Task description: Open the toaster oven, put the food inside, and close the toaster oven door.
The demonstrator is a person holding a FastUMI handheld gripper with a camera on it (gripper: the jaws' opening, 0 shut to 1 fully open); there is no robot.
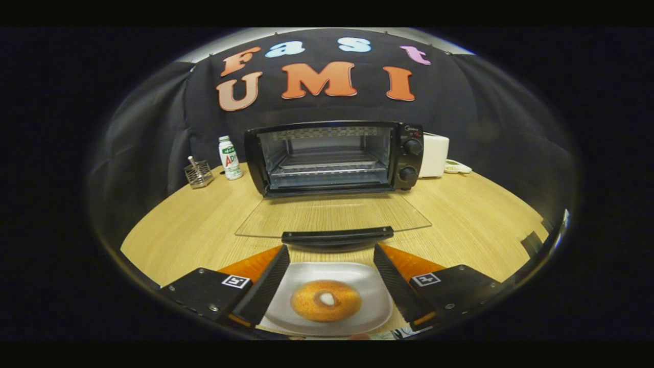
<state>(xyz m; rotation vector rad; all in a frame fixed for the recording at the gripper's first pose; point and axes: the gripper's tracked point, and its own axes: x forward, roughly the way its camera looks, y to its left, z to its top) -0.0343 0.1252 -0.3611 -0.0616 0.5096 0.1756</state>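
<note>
The tool (327,273) is wide open and holds nothing. A plate (368,306) with a bagel (309,301) sits between its fingers. Just ahead, the oven (334,158) door (332,214) lies flat and open. If the tool squeezes badly, the bagel could slip off onto the table (194,225).

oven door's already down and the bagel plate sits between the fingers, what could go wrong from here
1. The gripper is open around the plate; a shallow grip on its rim could let it tip and the bagel slide off.
2. The open door and its handle lie just ahead of the fingers, so carrying the plate low may knock them.
3. The plate may catch on the rack going into the oven.
</note>
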